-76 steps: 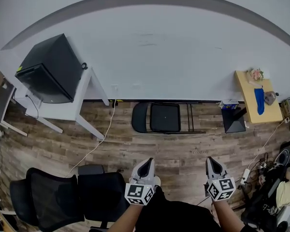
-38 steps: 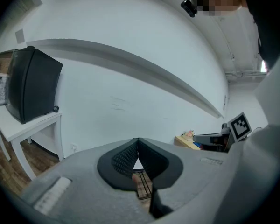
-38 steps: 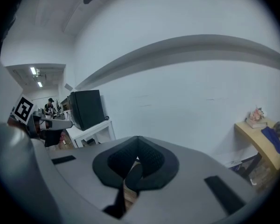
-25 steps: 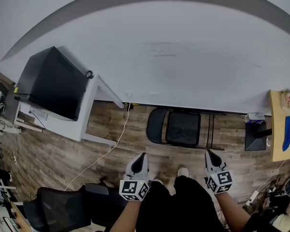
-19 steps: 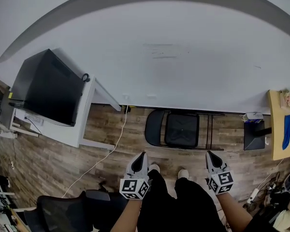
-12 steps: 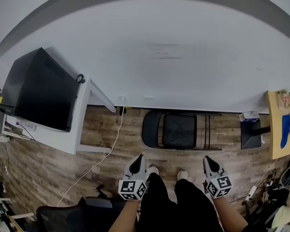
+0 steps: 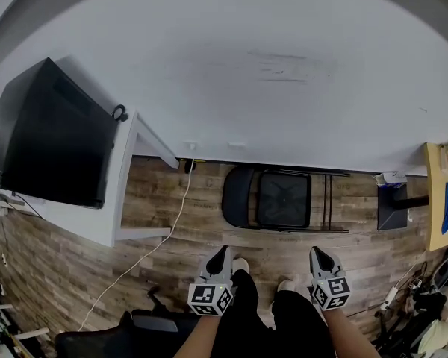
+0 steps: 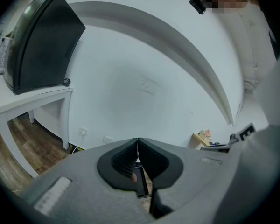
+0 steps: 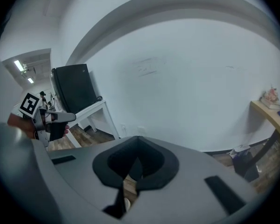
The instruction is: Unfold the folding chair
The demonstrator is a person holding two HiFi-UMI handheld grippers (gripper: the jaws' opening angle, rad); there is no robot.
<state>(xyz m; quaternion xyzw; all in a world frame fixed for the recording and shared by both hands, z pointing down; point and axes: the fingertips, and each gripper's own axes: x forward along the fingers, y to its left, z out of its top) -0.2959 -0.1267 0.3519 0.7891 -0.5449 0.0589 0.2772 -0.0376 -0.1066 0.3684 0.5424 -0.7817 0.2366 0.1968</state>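
1. Approaching looks to be the step in hand: the folding chair [image 7: 284, 200] sits folded on the floor [image 7: 201, 233] at the foot of the wall, ahead of the person's feet and untouched.
2. The left gripper [image 7: 221, 253] and right gripper [image 7: 317, 253] hover short of it, fingers pressed together on nothing.
3. Next, I judge, both must reach down, part their fingers and take hold of frame and seat.

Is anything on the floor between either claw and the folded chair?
Nothing visible. Only bare floor lies between the left claw, the right claw and the chair by the wall; the cable runs off to the left.
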